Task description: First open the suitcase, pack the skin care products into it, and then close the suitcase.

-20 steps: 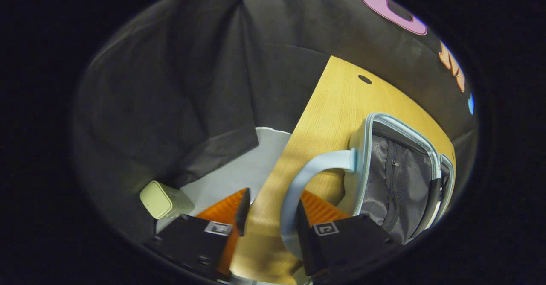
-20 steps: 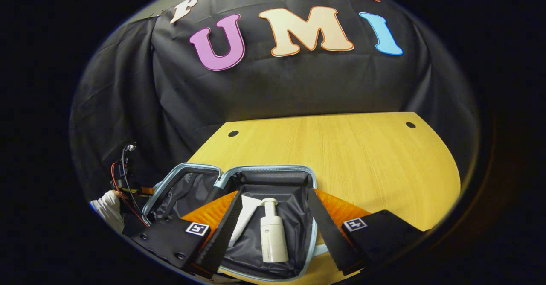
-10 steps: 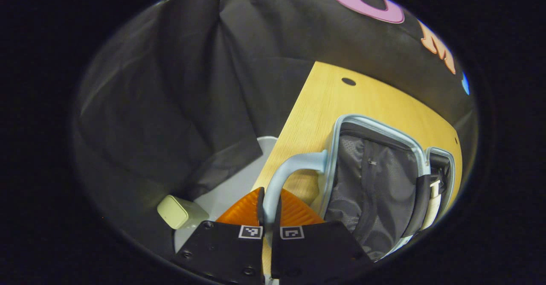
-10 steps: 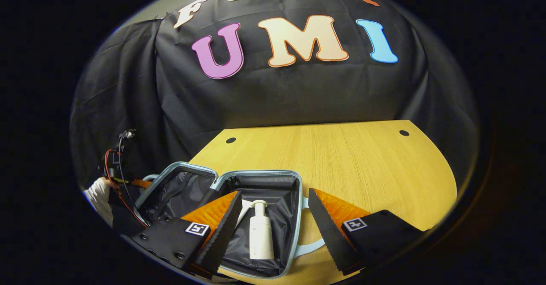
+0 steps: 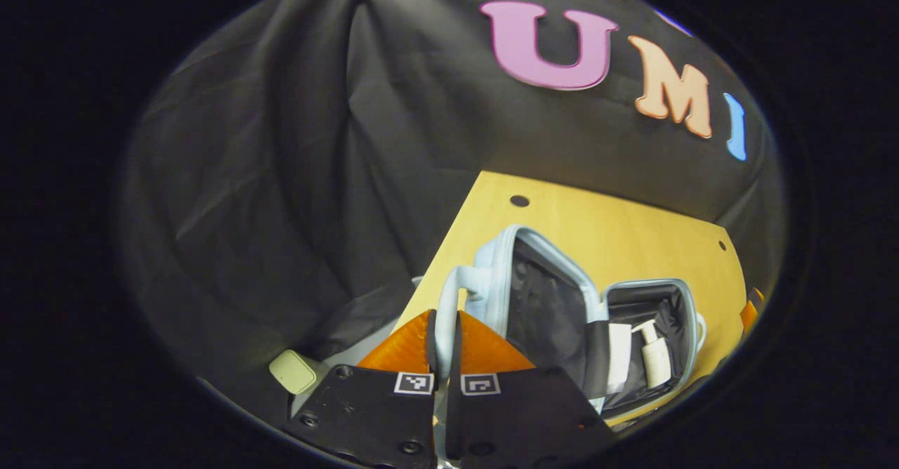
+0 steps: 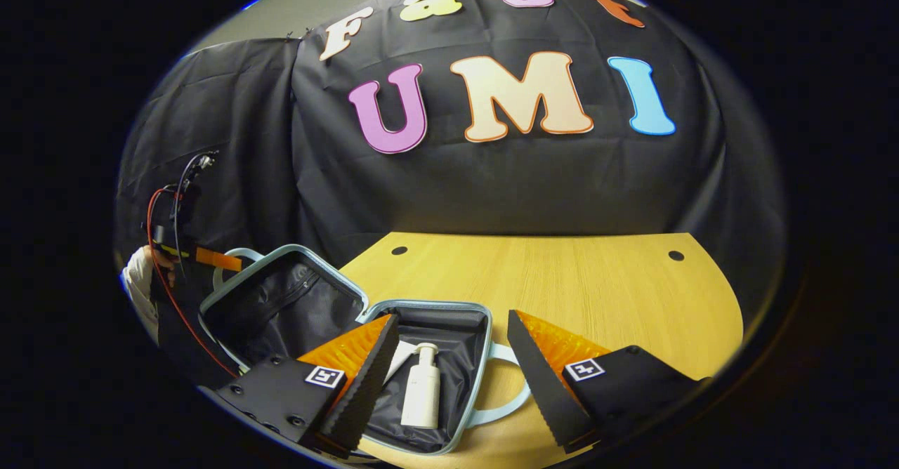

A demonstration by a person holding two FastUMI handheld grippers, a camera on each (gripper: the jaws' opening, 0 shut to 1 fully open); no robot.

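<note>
1. Pale-blue suitcase (image 6: pixel 365 321), lower centre of my right gripper view: lies open on the wooden table (image 6: pixel 597 286), lid half (image 6: pixel 274 307) raised toward the left.
2. White pump bottle (image 6: pixel 421 388) and white tube (image 6: pixel 399 358): side by side in the base half.
3. Lid handle (image 5: pixel 445 314), bottom centre of my left gripper view: my left gripper (image 5: pixel 445 342) is clenched on it.
4. My right gripper (image 6: pixel 449 371): spread wide, empty, over the base half.

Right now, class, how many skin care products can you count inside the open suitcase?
2. A white pump bottle lies in the suitcase base half; a white tube lies beside it, partly behind the right gripper's finger. Others may be hidden.
</note>
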